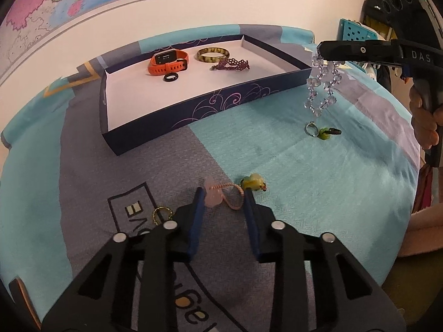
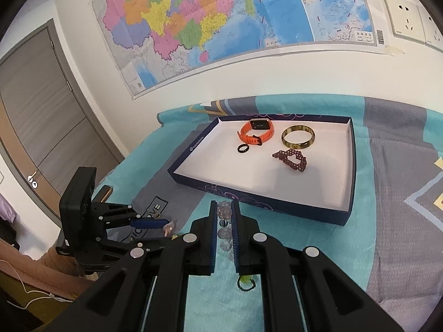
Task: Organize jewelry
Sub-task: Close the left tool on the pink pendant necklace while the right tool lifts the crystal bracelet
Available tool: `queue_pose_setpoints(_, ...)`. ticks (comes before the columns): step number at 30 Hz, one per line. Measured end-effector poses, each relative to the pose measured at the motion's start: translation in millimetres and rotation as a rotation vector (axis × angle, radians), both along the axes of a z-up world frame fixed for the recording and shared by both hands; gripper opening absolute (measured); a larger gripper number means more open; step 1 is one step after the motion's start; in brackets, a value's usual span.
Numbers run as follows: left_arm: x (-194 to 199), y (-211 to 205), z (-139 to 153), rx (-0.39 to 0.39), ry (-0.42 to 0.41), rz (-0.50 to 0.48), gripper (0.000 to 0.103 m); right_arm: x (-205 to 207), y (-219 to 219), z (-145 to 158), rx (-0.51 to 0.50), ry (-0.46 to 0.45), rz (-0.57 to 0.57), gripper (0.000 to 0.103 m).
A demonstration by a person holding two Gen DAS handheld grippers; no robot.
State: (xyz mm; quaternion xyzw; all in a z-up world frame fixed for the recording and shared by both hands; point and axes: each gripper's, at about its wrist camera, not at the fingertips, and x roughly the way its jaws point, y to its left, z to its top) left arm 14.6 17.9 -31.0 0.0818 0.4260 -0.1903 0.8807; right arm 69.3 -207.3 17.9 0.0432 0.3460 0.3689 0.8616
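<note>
My right gripper [image 2: 223, 215] is clamped narrow on the clear bead bracelet [image 1: 321, 85], which dangles in the air just off the box's near right corner. My left gripper [image 1: 223, 196] sits low, fingers spread wide around the pink cord charm [image 1: 218, 196] on the bedspread [image 1: 318, 182], not gripping. A yellow-green charm [image 1: 253, 183] lies just beside it; a ring with green pendant [image 1: 318, 131] lies below the bracelet. The box [image 2: 265, 202] holds an orange watch [image 2: 256, 132], black ring [image 2: 243, 148], amber bangle [image 2: 298, 136] and dark red bead bracelet [image 2: 292, 160].
</note>
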Motion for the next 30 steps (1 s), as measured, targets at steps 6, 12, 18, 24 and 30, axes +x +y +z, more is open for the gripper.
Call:
queue_pose_setpoints(6,-2.9,2.2,4.5,-0.028,-0.006,0.009,0.025,1.9,-0.6,4.1,0.009,-0.009,-0.003,0.008)
queue_pose_setpoints(12,-3.3,6.4,20.1,-0.069,-0.039,0.019,0.025,7.3,-1.9,15.8,0.014,-0.039,-0.008,0.008)
queue_pose_setpoints(18,5.1,7.9,36.7,-0.098,-0.077,0.032,0.025,15.5,-2.3,24.0,0.015,-0.061,-0.015,0.008)
queue_pose_setpoints(24,14.0,8.7,43.2,-0.119,-0.092,0.052,0.025,22.0,-3.7,25.0,0.02,-0.062,-0.024,0.008)
queue_pose_setpoints(30,20.0,8.1,46.2,-0.134,-0.099,0.066,0.025,27.1,-5.9,22.7,0.028,-0.056,-0.029,0.008)
